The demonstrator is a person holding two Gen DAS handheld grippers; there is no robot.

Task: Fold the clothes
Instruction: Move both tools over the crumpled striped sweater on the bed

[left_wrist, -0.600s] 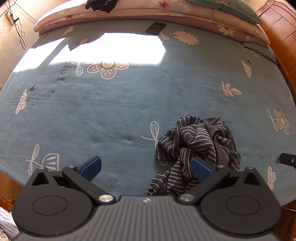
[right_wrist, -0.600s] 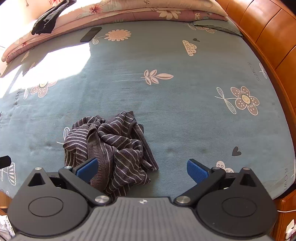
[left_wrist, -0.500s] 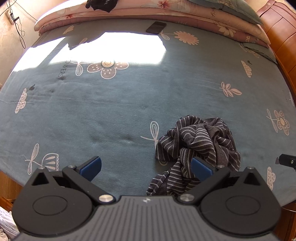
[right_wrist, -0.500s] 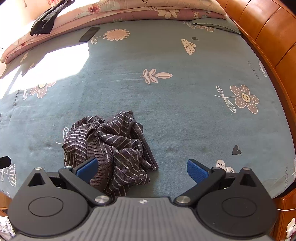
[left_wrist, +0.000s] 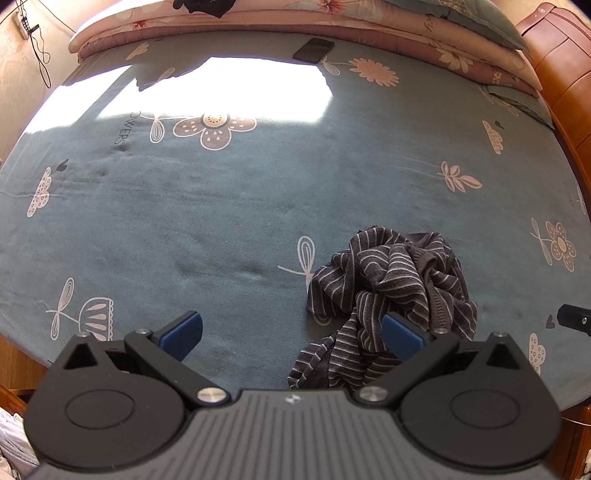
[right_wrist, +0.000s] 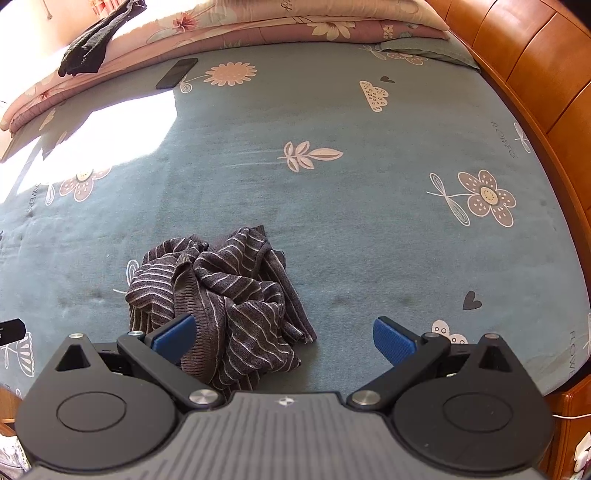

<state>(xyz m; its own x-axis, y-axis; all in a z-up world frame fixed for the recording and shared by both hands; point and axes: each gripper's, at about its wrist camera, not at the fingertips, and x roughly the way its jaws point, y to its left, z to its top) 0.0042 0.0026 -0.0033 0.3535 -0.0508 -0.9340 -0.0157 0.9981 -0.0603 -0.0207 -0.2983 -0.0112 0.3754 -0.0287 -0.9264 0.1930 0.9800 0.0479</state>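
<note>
A dark grey garment with thin white stripes lies crumpled in a heap on the blue-green flowered bedspread, near the front edge. My left gripper hovers above the bed with its blue pads wide open; the heap lies under and beyond its right finger. My right gripper is also wide open, and the heap lies under its left finger. Neither holds any cloth. A tip of the other gripper shows at each view's edge.
A dark phone lies at the far side of the bed. Folded pink floral quilts line the back, with a black garment on top. A wooden headboard runs along the right. Bright sunlight covers the far left.
Nothing has visibly changed apart from a very slight shift of the right view; both grippers stay open above the heap.
</note>
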